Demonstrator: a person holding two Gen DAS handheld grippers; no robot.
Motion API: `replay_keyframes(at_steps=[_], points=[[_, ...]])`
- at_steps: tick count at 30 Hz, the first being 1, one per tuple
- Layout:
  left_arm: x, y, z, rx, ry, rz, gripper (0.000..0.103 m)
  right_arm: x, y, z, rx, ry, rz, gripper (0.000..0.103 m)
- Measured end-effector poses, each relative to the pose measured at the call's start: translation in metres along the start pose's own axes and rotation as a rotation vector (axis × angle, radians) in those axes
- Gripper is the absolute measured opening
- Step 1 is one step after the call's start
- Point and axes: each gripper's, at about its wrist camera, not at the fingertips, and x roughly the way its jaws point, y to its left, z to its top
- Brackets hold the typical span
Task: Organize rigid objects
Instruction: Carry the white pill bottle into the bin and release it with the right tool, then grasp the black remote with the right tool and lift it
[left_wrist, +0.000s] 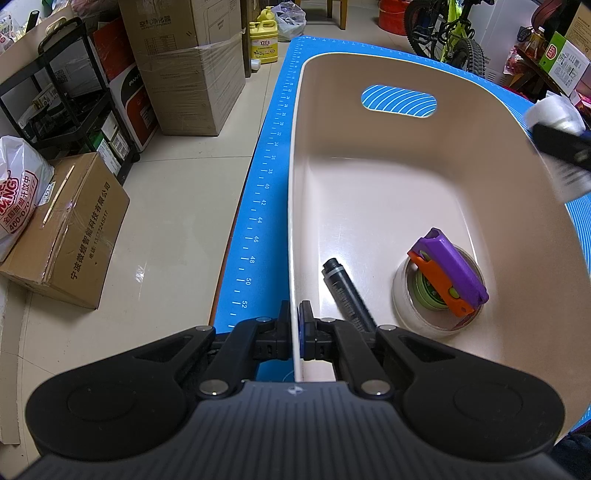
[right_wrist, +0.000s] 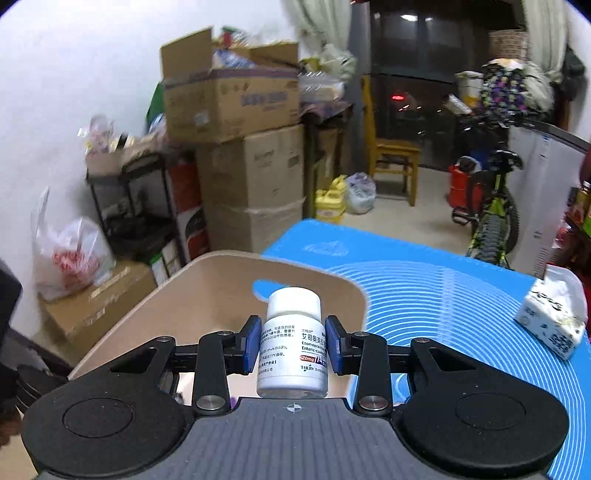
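Pinching the thin side wall of the tan tub (left_wrist: 369, 155), the left gripper (left_wrist: 295, 321) has one finger outside and one finger inside, closed tight on the rim. The tub sits on a blue mat (left_wrist: 266, 177) with white number marks along its edge. Down in the tub lies a black marker pen (left_wrist: 345, 291), close to the wall that is being pinched. Beside the pen is a roll of clear tape (left_wrist: 406, 295), lying flat. A purple and orange toy knife (left_wrist: 450, 273) rests across the top of the tape roll.

The right gripper (right_wrist: 293, 345) holds a white pill bottle (right_wrist: 291, 343) between its two blue pads (right_wrist: 252, 345). They squeeze the bottle on both sides, so it is gripped firmly. The bottle stands upright with its white cap on top. It hangs above the tub, near the far end with the handle hole. From the left camera, the bottle and that gripper look blurry at the right edge.

A tissue pack (right_wrist: 552, 317) sits on the mat, well apart from the tub
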Motion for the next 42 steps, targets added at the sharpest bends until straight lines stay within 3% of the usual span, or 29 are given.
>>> replay_keyframes(at_steps=[9, 19, 22, 25, 30, 33, 40, 41, 42], points=[[0.0, 0.0, 0.0, 0.0, 0.0, 0.0, 0.006, 0.051, 0.018, -0.012, -0.052, 0.254, 0.028, 0.044], [0.0, -0.001, 0.002, 0.001, 0.001, 0.0, 0.006, 0.053, 0.031, -0.015, -0.159, 0.297, -0.003, 0.044], [0.0, -0.001, 0.002, 0.001, 0.001, 0.0, 0.006, 0.052, 0.032, -0.016, -0.163, 0.292, -0.007, 0.045], [0.0, -0.001, 0.002, 0.001, 0.001, 0.0, 0.006, 0.054, 0.033, -0.014, -0.143, 0.283, -0.001, 0.052], [0.0, -0.001, 0.002, 0.0, 0.001, -0.001, 0.006, 0.044, 0.023, -0.01, -0.111, 0.243, 0.014, 0.052], [0.0, -0.001, 0.002, 0.0, 0.0, 0.0, 0.006, 0.029, 0.015, -0.006, -0.088, 0.175, 0.016, 0.052], [0.0, -0.002, 0.002, 0.0, 0.001, 0.0, 0.007, -0.012, -0.019, 0.01, -0.047, -0.008, -0.071, 0.053], [0.0, -0.001, 0.001, 0.0, 0.0, 0.0, 0.007, -0.015, -0.027, 0.011, -0.032, -0.019, -0.085, 0.054], [0.0, -0.001, 0.002, 0.0, 0.0, 0.0, 0.007, -0.017, -0.035, 0.011, -0.016, -0.025, -0.099, 0.062]])
